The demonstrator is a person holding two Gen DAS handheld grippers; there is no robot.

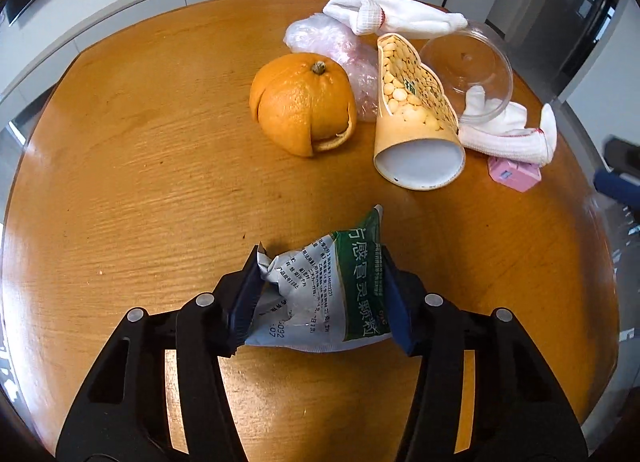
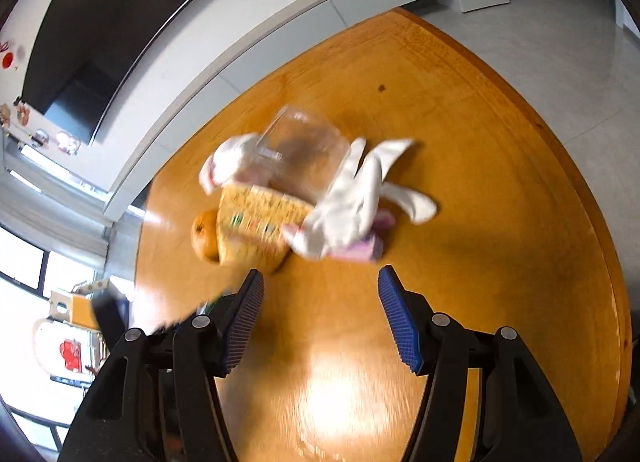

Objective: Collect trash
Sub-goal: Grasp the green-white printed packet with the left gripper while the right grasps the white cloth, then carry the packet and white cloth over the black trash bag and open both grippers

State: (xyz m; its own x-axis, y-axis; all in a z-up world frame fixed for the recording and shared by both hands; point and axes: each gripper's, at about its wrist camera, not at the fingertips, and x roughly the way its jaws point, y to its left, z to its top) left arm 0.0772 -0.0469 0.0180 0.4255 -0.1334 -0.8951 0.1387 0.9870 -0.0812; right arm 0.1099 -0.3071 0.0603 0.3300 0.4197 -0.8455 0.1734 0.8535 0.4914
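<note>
Gripping crumpled sachet (image 1: 320, 294), left claw (image 1: 320, 298) pressed pads on both its sides above surface (image 1: 140, 182). Right claw (image 2: 320, 318) stood open, empty, short of cup (image 2: 256, 222).

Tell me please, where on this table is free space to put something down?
Bare wood lies left of the orange peel up to the table edge, and between the paper cup and the sachet. Crowded: the far right, around the plastic cup and white gloves.

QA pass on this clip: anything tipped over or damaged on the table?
Yes. The printed yellow paper cup lies on its side, the clear plastic cup behind it is tipped too, and the orange has peel split open. Nothing looks spilled.
</note>
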